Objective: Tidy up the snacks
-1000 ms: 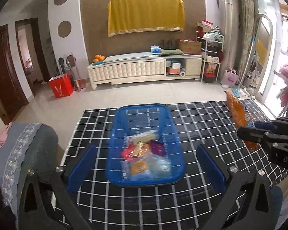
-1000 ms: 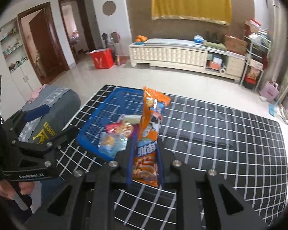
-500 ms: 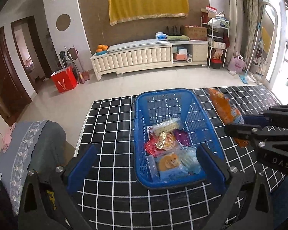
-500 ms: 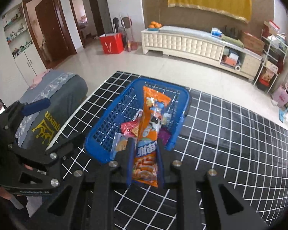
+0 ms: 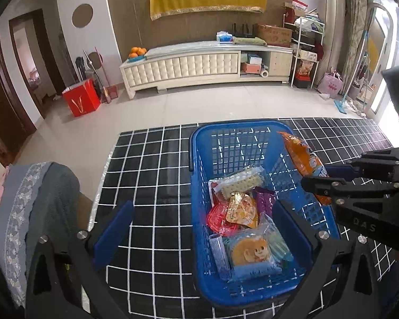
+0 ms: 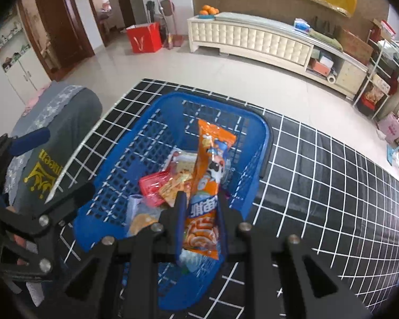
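My right gripper (image 6: 200, 220) is clamped on the lower part of the orange snack bag (image 6: 208, 175), which hangs over the blue basket (image 6: 135, 143) with its long axis running away from me, top end toward the basket's far wall. My left gripper (image 5: 202, 223) stands wide and holds nothing, one finger (image 5: 292, 226) over the basket's snacks

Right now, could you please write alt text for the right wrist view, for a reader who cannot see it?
The right gripper, jaws shut on a tall orange snack packet, holds it above a blue plastic basket already holding several snack packs. The basket sits on a black table with a white grid. The left gripper shows at the left edge.
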The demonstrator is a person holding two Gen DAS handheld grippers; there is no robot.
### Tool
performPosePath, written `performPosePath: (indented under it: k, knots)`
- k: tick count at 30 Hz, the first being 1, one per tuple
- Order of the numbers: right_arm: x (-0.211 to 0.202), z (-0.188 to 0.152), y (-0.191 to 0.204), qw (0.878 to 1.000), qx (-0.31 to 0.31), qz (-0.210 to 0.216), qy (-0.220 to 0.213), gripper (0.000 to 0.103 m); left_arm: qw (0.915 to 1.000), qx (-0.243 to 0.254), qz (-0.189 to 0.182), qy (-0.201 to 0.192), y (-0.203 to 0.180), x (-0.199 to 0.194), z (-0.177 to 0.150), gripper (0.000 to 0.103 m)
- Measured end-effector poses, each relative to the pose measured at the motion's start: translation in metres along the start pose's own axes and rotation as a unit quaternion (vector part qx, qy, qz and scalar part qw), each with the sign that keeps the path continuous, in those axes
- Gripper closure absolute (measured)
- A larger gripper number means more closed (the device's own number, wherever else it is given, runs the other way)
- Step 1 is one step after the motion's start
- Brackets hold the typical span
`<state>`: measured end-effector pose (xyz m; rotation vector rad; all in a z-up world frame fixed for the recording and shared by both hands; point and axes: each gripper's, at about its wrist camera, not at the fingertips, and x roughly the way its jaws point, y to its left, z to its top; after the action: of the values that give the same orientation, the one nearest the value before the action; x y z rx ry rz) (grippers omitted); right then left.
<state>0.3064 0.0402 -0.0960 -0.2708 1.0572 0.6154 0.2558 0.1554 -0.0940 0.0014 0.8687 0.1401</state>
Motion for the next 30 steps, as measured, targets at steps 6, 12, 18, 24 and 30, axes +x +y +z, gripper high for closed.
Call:
performPosePath:
  k: [6, 12, 18, 24, 30]
  knots:
    - [0.012, 0.001, -0.005, 0.999, 0.002, -0.036, 0.005, 0.039, 0.9999, -0.006, -0.001, 0.009, 0.004, 0.014, 0.003, 0.000]
    - [-0.010, -0.009, -0.009, 0.999, -0.004, -0.036, -0.034, 0.018, 0.9998, -0.014, -0.003, 0.013, 0.005, 0.015, -0.003, 0.000]
    - [-0.046, -0.020, -0.021, 0.998, 0.017, -0.027, -0.058, 0.018, 0.9998, -0.014, -0.014, -0.003, -0.006, -0.009, -0.010, 0.000]
    - [-0.087, -0.039, -0.023, 0.995, 0.033, -0.031, -0.090, 0.018, 0.9988, -0.016, -0.025, -0.039, -0.020, -0.051, -0.013, 0.000]
    - [-0.143, -0.069, -0.026, 0.988, 0.044, -0.031, -0.146, 0.008, 0.9953, -0.016, -0.036, -0.089, -0.036, -0.110, -0.024, 0.000]
